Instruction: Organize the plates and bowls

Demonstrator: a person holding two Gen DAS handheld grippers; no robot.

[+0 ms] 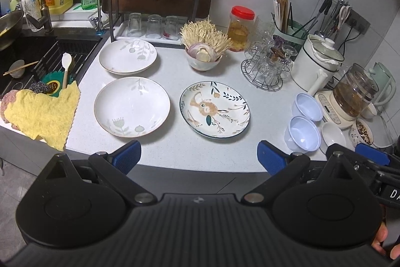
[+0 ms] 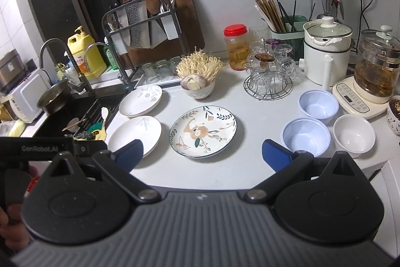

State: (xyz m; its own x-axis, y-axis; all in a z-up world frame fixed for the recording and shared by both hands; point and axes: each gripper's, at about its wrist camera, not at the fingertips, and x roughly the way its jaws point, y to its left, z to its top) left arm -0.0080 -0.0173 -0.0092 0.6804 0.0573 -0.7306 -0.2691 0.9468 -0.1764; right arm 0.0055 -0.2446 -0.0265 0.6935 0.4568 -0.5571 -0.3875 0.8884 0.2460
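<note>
Both claws hover released over the near edge of the white speckled surface (image 1: 175,149): the left claw (image 1: 198,158) and the right claw (image 2: 201,154) each hold nothing, blue pads spread wide. Two white floral plates (image 1: 132,106) (image 1: 128,56) lie near the sink, a round deer-patterned plate (image 1: 214,109) beside them. Two pale blue plastic bowls (image 2: 305,135) (image 2: 318,103) and a small white bowl (image 2: 354,133) sit further right.

White countertop (image 1: 175,71) carrying: two white plates (image 1: 132,106) at 9 o'clock, floral plate (image 1: 214,109) centre, two blue bowls (image 1: 304,132) and white bowl (image 2: 354,133) at 3, mushroom bowl (image 1: 203,59) at 12, yellow cloth (image 1: 41,114) hanging over the left edge.
</note>
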